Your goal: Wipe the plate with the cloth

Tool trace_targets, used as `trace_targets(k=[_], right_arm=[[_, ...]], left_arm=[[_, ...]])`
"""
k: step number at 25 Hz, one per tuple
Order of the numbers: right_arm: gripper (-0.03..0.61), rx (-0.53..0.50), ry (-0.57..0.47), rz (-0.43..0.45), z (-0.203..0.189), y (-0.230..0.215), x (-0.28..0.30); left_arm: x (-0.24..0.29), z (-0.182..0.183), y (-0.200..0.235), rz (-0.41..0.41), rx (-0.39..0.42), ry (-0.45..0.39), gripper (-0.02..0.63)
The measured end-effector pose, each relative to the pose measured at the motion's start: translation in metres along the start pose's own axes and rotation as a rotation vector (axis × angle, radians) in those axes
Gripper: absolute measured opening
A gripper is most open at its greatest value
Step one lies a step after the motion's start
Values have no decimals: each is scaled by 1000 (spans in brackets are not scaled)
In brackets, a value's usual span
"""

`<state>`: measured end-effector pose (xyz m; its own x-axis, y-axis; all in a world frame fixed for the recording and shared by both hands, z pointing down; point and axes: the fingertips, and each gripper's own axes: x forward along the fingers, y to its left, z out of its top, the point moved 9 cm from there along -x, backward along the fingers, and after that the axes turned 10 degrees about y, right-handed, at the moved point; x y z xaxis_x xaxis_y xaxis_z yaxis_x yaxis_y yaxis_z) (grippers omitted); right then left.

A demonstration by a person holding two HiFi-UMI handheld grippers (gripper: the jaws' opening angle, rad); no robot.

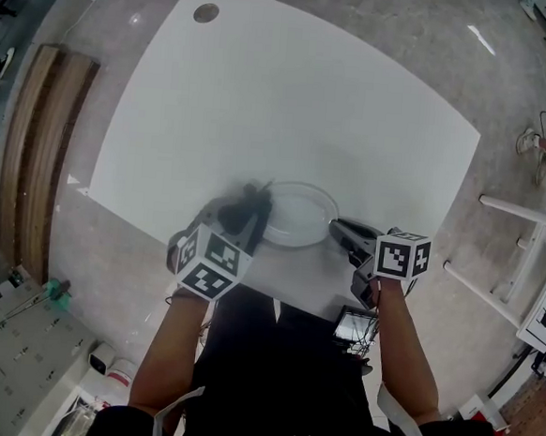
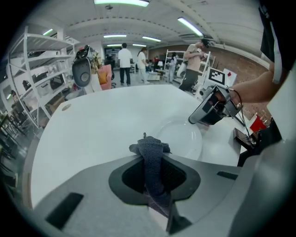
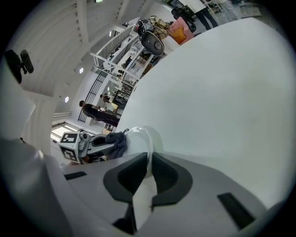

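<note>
Head view: from above, steeply down on the white table [image 1: 264,99].
Gripper views: low, close (facing each other), sharing the plate [image 2: 182,139].

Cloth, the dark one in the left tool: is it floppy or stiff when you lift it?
Probably floppy: the cloth bunches and folds over where the left tool pinches it. Likely light too, since one pinch holds the whole wad. It looks woven and rough, so it probably won't slip out.

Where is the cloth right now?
In the head view the dark cloth is pinched in the left claw, beside the left rim of the plate, near the front edge of the table.
</note>
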<state>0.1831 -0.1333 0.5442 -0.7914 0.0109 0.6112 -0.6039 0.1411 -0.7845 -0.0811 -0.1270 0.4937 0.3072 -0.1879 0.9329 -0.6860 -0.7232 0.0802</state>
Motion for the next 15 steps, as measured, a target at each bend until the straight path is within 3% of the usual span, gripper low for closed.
trace_targets(k=[4, 8, 11, 15], right_arm=[[25, 5, -14, 8, 1, 0, -1], [23, 9, -25, 9, 1, 0, -2], [23, 33, -49, 11, -1, -3, -3], [21, 52, -69, 14, -2, -3, -5]], left_arm=[[-6, -5, 3, -6, -31, 23, 51], [-9, 25, -24, -145, -45, -62, 51], [12, 58, -68, -248, 47, -87, 51], [48, 80, -106, -303, 162, -17, 51]])
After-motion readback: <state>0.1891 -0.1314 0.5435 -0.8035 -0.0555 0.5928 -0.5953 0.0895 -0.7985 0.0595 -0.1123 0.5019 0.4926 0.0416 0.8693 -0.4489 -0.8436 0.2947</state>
